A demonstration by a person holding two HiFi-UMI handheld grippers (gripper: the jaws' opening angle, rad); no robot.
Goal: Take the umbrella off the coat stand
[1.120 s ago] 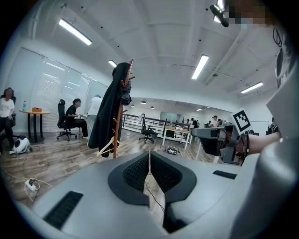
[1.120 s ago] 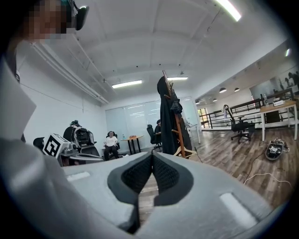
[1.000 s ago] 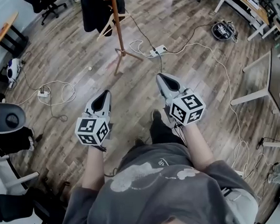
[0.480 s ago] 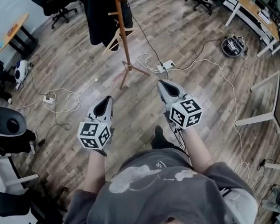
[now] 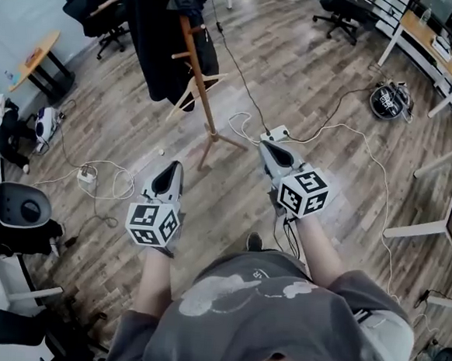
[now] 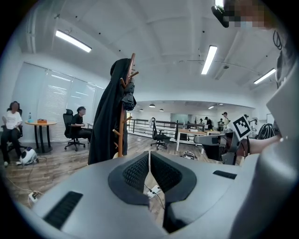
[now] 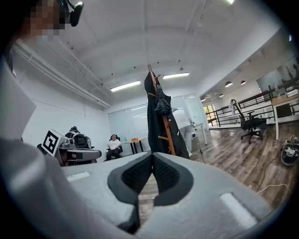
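Facing the coat stand, I hold my left tool and right tool clenched on nothing. The umbrella hangs high on its pegs beside a dark coat, untouched; the whole lift remains.

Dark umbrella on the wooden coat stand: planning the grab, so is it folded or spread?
Folded: the dark umbrella hangs as a compact bundle from the wooden coat stand, beside the long black coat.

Your frames are bright and evenly lit from overhead by ceiling strip lights. Shadows on the wood floor are soft. Both gripper views bow heavily, with black corners. The head view is mildly soft throughout.
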